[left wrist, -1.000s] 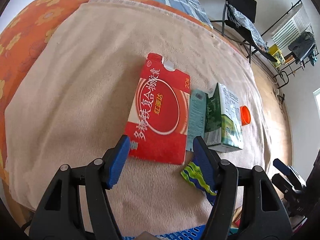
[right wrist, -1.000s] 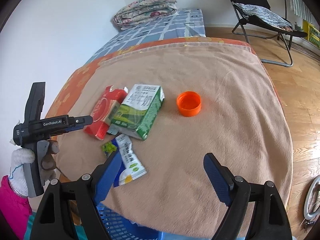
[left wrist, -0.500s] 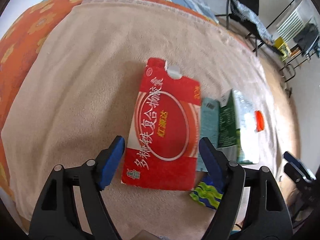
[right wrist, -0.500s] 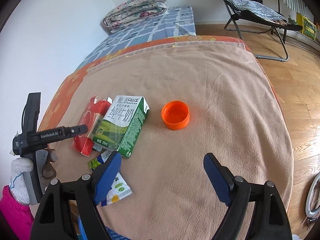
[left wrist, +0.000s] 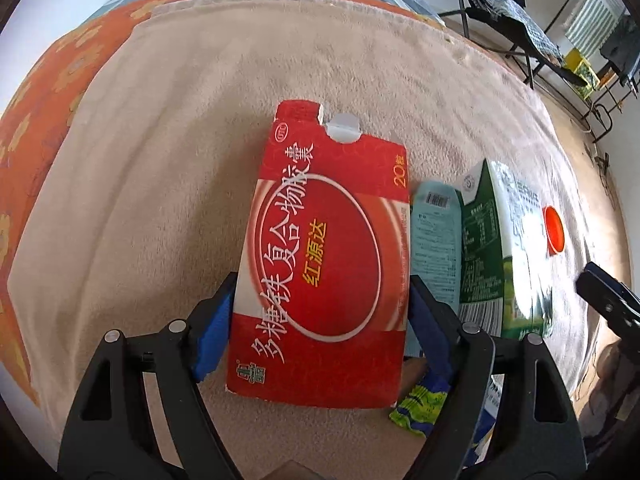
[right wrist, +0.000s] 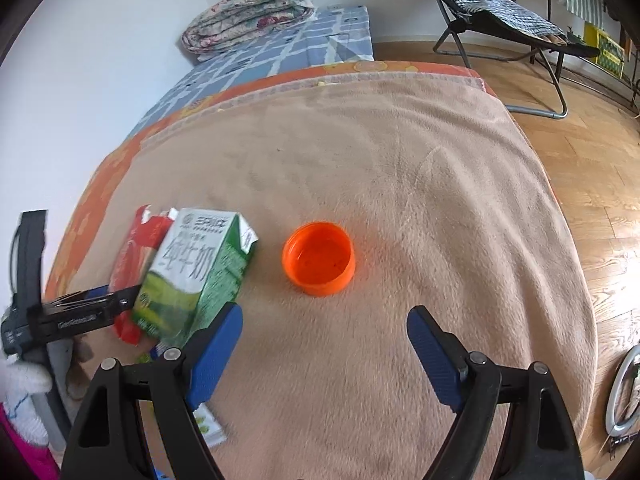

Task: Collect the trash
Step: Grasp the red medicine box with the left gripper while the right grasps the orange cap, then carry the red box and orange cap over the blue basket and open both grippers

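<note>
A flat red carton (left wrist: 324, 256) lies on the beige blanket (left wrist: 160, 160). My left gripper (left wrist: 320, 320) is open, its blue pads on either side of the carton's near half. Beside it lie a pale teal box (left wrist: 436, 240), a green milk carton (left wrist: 500, 248) and an orange cap (left wrist: 554, 230). A green-yellow wrapper (left wrist: 418, 406) lies by the right pad. In the right wrist view my right gripper (right wrist: 324, 344) is open and empty, just short of the orange cap (right wrist: 319, 258); the milk carton (right wrist: 196, 272) is by its left pad.
The blanket (right wrist: 400, 160) covers a bed with orange and blue-check sheets and a folded quilt (right wrist: 252, 12) at the far end. A folding chair (right wrist: 504, 16) stands on the wooden floor to the right. A white wrapper (right wrist: 208, 426) lies at the blanket's near edge.
My left gripper moved forward until its pads flank the red carton. My right gripper moved forward toward the orange cap, passing the wrappers.
</note>
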Demonstrator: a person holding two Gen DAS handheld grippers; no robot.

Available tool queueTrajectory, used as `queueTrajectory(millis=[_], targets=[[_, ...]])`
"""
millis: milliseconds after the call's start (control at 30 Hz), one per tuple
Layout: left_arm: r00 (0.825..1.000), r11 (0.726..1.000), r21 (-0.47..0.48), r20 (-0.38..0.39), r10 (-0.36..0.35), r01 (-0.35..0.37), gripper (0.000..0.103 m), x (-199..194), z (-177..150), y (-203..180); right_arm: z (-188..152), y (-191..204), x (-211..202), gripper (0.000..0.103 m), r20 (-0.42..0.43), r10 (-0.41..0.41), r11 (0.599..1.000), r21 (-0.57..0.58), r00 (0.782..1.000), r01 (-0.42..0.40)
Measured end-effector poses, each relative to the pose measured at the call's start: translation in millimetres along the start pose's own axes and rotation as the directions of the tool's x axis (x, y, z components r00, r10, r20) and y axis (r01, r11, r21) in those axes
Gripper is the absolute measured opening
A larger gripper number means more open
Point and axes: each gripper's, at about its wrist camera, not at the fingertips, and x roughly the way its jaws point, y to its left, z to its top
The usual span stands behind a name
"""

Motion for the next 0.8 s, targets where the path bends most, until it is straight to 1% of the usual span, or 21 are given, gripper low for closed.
queueTrajectory(millis=[133,167,200,333,367,433,500,600,700,800], targets=[[1.0,1.0,0.0,0.014,0.002,-0.002,0.082,0,1,3,4,6,13,0.083,0.006,-0.05,0.997,-0.051,0.999,0.05],[1.0,1.0,0.0,0.017,0.002,-0.002,0.082,1,1,2,5,6,16,0.08,0.005,-0.059,0.997,-0.058,0.998,0.059],[1.0,1.0,-0.001,0.021,0.002,-0.002,0.082,1,1,2,6,6,20,0.077,0.001,-0.063,0.996,-0.061,0.998,0.063],[0.999,1.0,-0.002,0.034,-0.001,0.001,0.081,-1,-2,3,11,5,30,0.075,-0.007,-0.047,0.998,-0.038,0.999,0.047],[0.999,1.0,-0.003,0.036,-0.003,0.003,0.081,-1,-2,3,12,7,31,0.075,-0.007,-0.048,0.998,-0.044,0.999,0.048],[0.999,1.0,-0.003,0.04,-0.009,0.009,0.081,-2,-1,4,13,13,34,0.072,0.001,-0.065,0.995,-0.073,0.998,0.065],[0.999,1.0,-0.007,0.042,-0.017,0.017,0.081,-4,-2,5,15,16,38,0.06,-0.003,-0.074,0.993,-0.093,0.997,0.073],[0.998,0.999,-0.014,0.048,-0.032,0.033,0.08,-8,-2,8,16,13,44,0.049,-0.019,-0.07,0.995,-0.078,0.997,0.068],[0.998,0.999,-0.019,0.06,-0.034,0.035,0.08,-14,-1,13,15,10,42,0.048,-0.01,-0.052,0.997,-0.063,0.999,0.051],[0.996,0.999,-0.033,0.074,-0.04,0.043,0.08,-21,-1,18,14,11,35,0.048,0.011,-0.056,0.995,-0.078,0.998,0.057]])
